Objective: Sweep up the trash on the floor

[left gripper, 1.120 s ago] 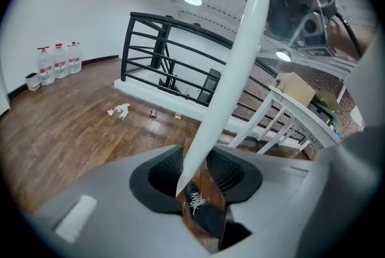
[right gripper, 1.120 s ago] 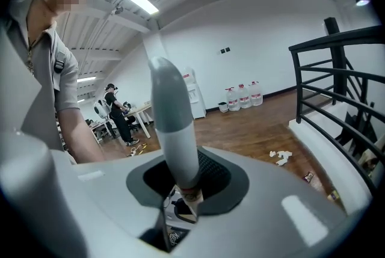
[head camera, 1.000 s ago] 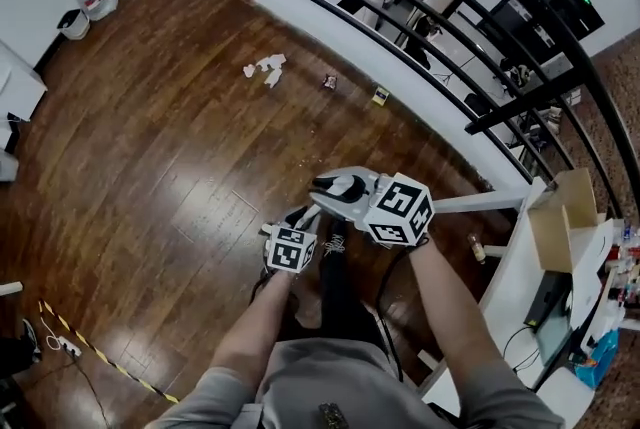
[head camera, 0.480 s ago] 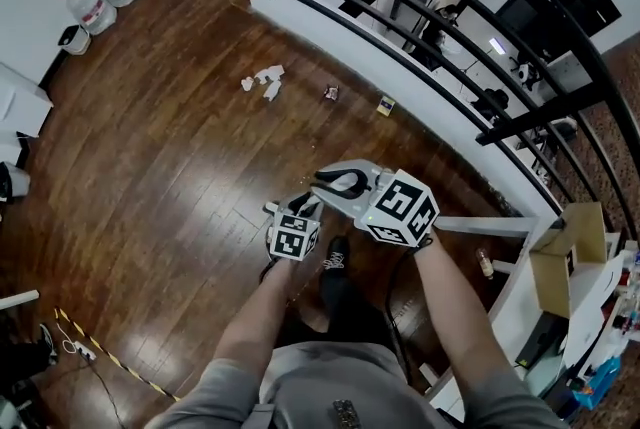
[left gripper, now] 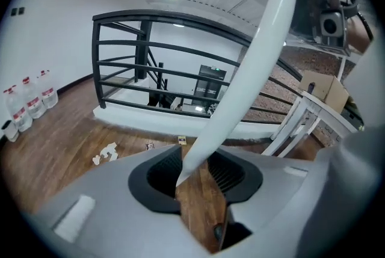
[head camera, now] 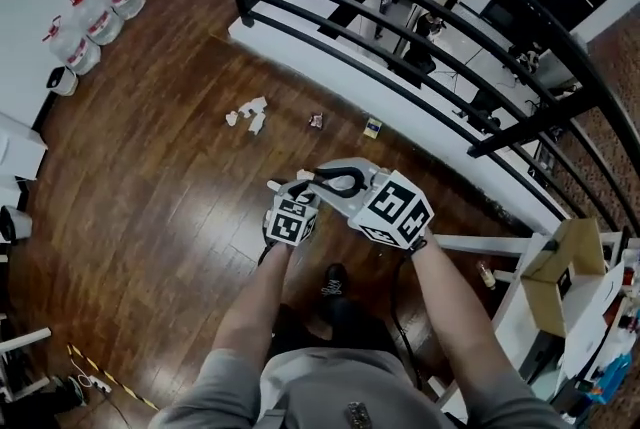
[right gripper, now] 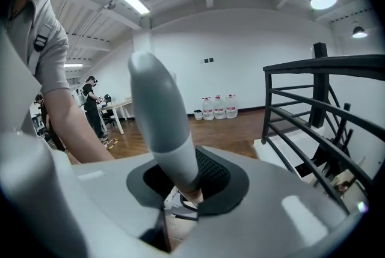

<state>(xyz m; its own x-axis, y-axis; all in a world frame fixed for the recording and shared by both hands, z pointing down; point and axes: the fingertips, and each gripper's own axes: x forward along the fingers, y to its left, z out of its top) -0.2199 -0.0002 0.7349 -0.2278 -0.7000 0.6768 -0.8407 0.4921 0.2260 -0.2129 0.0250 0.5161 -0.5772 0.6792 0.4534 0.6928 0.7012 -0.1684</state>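
Glossy wood floor [head camera: 150, 167]; crumpled paper trash [head camera: 245, 115] (white).

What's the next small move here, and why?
Probably step forward toward the paper scraps: they lie ahead near the railing, seemingly out of reach, while the left gripper is shut on a white pole and the right gripper on a gray handle.

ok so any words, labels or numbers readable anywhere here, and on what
No text is readable.
Clear plastic water jugs: labels too small.
Small yellow packet on the wooden floor: print blurred.
Black-and-white marker cubes: square patterns, no words.
Brown cardboard box: no print legible.
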